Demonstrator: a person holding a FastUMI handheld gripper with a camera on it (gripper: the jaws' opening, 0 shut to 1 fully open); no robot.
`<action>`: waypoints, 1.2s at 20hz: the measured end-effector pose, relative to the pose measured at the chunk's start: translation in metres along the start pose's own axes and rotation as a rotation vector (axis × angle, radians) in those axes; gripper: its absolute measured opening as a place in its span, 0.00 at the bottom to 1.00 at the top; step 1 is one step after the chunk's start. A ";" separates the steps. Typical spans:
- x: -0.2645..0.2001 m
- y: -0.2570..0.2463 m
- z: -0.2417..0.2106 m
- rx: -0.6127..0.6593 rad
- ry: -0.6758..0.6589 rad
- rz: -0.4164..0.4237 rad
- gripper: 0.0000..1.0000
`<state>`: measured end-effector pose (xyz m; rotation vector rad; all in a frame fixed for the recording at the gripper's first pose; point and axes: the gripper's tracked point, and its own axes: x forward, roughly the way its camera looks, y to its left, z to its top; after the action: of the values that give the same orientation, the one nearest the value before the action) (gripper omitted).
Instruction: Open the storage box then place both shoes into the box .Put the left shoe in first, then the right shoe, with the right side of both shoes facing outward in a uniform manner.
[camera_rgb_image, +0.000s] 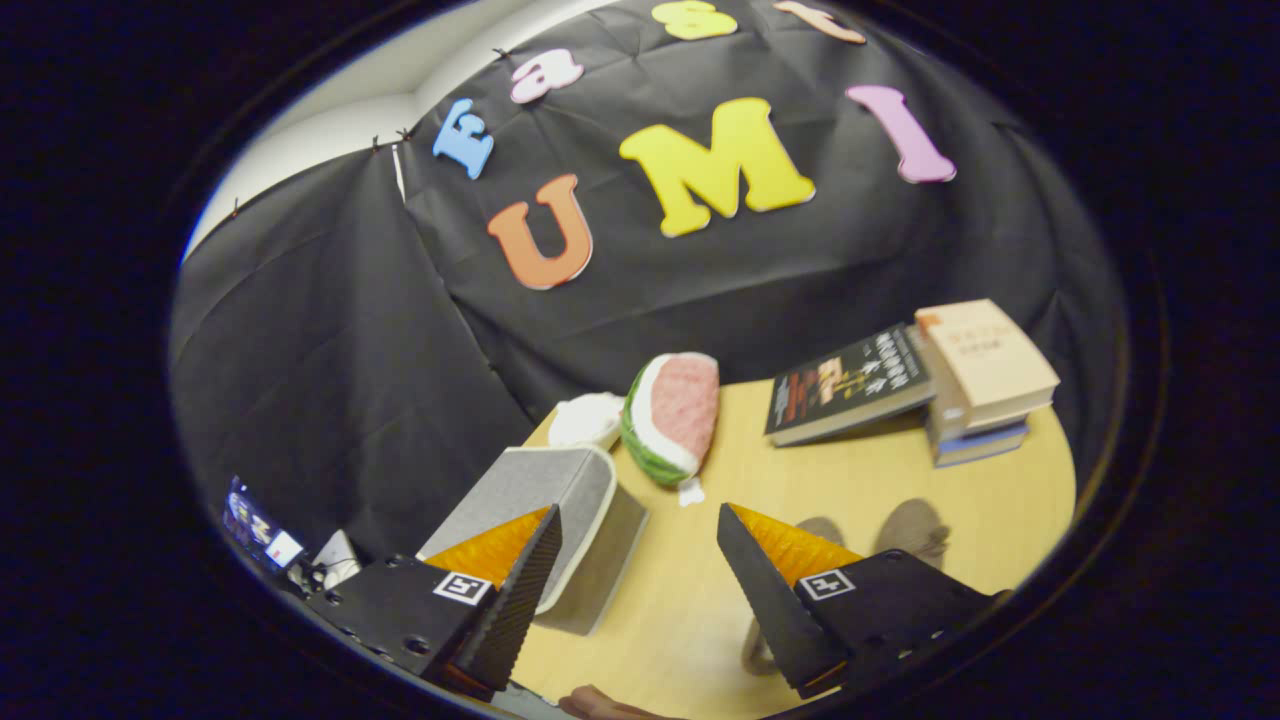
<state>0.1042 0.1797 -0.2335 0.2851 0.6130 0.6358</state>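
My gripper (640, 515) is open above the wooden table (860, 470), nothing between its fingers. The grey fabric storage box (590, 500) with a white rim stands by the left finger, which covers part of it; its grey top looks shut. Two brownish-grey shoes lie on the table at the right finger. One shoe (912, 527) shows its end just beyond that finger. The other shoe (822, 528) runs under the finger, and a bit of it appears again below, between the fingers. Which is left and which is right I cannot tell.
A watermelon-slice plush (672, 415) leans just beyond the box, with a white soft thing (588, 418) behind it. A dark book (850, 385) leans on a stack of books (985, 375) at the far right. The black cloth wall rises behind the table. A hand (600, 705) shows below the fingers.
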 end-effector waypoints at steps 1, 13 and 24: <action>0.015 0.007 -0.012 0.028 0.047 0.040 0.95; 0.134 0.034 -0.074 0.532 0.396 0.403 0.94; 0.117 0.072 -0.044 0.647 0.417 0.608 0.54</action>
<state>0.1183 0.3124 -0.2891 0.9839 1.1489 1.0847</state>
